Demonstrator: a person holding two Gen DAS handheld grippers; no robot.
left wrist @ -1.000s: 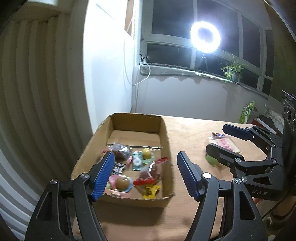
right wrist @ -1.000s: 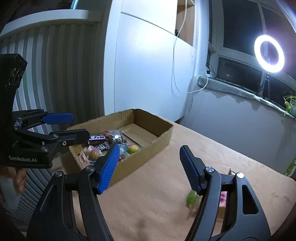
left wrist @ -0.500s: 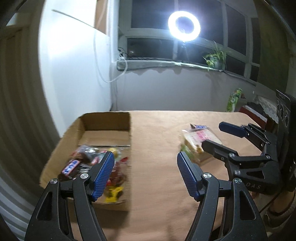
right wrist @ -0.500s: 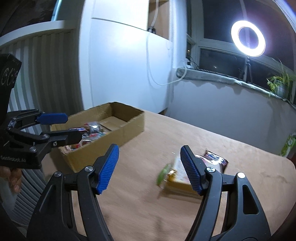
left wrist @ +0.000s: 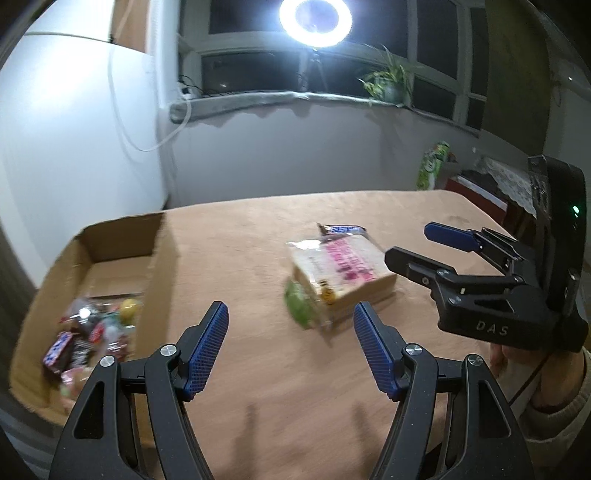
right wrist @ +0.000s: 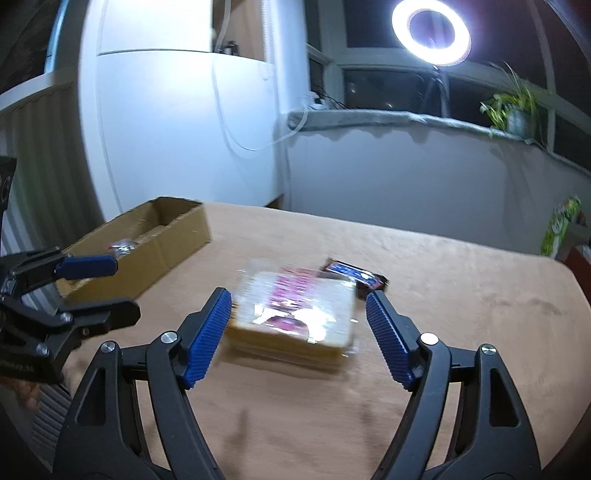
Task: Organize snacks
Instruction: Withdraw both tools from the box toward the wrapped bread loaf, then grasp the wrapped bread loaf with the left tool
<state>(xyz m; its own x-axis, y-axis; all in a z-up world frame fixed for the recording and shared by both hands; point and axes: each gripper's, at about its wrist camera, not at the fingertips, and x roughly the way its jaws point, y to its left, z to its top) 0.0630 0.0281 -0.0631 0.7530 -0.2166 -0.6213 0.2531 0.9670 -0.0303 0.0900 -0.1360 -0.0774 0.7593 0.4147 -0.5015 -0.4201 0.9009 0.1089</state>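
In the left wrist view, the left claw (left wrist: 291, 350) fills the bottom of the frame with its two blue pads apart and nothing between them; bare tan tabletop (left wrist: 258, 369) shows through the gap. At the left edge sits an open cardboard box (left wrist: 122, 240), and a heap of small wrapped snacks (left wrist: 88, 336) lies in its near end, blurred. Right of centre, on the tabletop and well apart from the box, lies a flat clear-wrapped packet with pink print (left wrist: 341, 266). A small green snack (left wrist: 301, 302) touches its near left corner, and a dark candy bar (left wrist: 341, 229) lies just beyond its far edge. At the right edge the right claw (left wrist: 417, 247) reaches in with its fingers spread and empty, just beside the packet; the hand (left wrist: 524, 365) that bears it, in a pale sleeve, shows below it. A ring light (left wrist: 315, 18) glares at the top centre, with a potted plant (left wrist: 388, 79) on the sill to its right.

In the right wrist view, the right claw (right wrist: 299, 336) stands at the bottom centre. Its pads have just been opening wider and stand on either side of the pink-printed packet (right wrist: 295, 310) without pressing on it. The packet is blurred. The candy bar (right wrist: 354, 275) lies just behind the packet's upper right corner. The cardboard box (right wrist: 162, 236) sits at the middle left, with a little of its contents visible. In front of it, at the left edge, the left claw (right wrist: 110, 286) hangs open and empty. The ring light (right wrist: 430, 31) shines at the upper right.
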